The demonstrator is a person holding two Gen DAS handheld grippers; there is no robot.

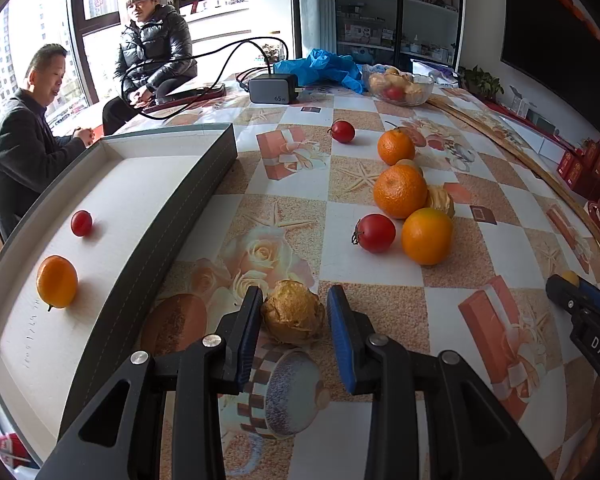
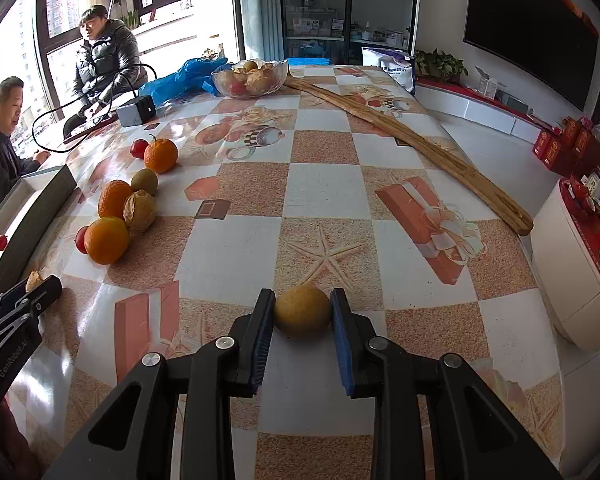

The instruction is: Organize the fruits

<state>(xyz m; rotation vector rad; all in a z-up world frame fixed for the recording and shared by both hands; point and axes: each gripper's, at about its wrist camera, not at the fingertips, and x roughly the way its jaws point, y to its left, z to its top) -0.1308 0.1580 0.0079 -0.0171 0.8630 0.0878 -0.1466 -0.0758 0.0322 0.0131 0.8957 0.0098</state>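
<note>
My left gripper (image 1: 296, 294) is shut on a tan papery-husked fruit (image 1: 294, 312) that rests on the patterned tablecloth, just right of a grey box (image 1: 204, 184) with a white floor. The box holds a small tomato (image 1: 81, 223) and an orange (image 1: 57, 282). My right gripper (image 2: 303, 296) is shut on a round yellow-brown fruit (image 2: 303, 311), also down on the cloth. Loose between them lie three oranges (image 1: 427, 236), two tomatoes (image 1: 375, 233), another husked fruit (image 1: 440, 200) and a kiwi (image 2: 145, 181).
A glass bowl (image 2: 220, 82) of fruit stands at the far end by a blue plastic bag (image 1: 320, 66) and a grey charger (image 1: 272, 88) with cables. A long wooden strip (image 2: 412, 140) runs along the table's right side. Two people sit at the far left.
</note>
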